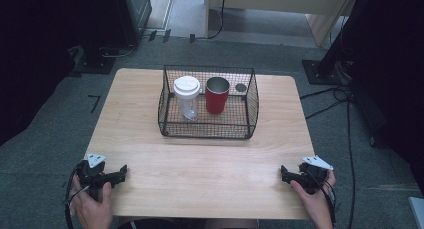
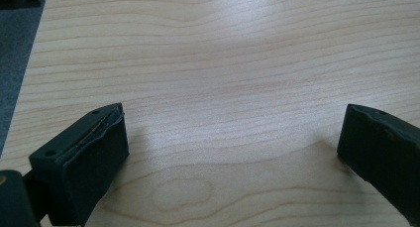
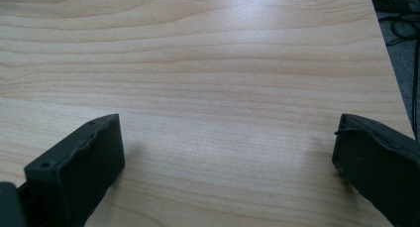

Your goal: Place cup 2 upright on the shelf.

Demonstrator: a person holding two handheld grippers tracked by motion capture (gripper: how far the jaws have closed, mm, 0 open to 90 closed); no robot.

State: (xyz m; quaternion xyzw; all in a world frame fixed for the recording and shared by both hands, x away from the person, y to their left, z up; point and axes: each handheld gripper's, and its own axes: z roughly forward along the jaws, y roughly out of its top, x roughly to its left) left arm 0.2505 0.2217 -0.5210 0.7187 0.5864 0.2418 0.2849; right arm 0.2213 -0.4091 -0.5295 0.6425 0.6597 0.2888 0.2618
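A black wire basket (image 1: 209,130) stands on the far middle of the wooden table (image 1: 200,169). Inside it are a clear cup with a white lid (image 1: 187,96) on the left and a red cup (image 1: 217,95) with a shiny inside on the right. My left gripper (image 1: 122,171) rests low at the table's near left corner, held by a hand. Its jaws stand wide apart over bare wood, gripper (image 2: 233,138) open. My right gripper (image 1: 283,173) sits at the near right corner, also open with nothing between its jaws (image 3: 228,142).
Grey carpet surrounds the table. Black cables (image 1: 335,96) lie on the floor at the right, and dark stands and furniture stand at the back left and right. A broad stretch of bare wood lies between the basket and the grippers.
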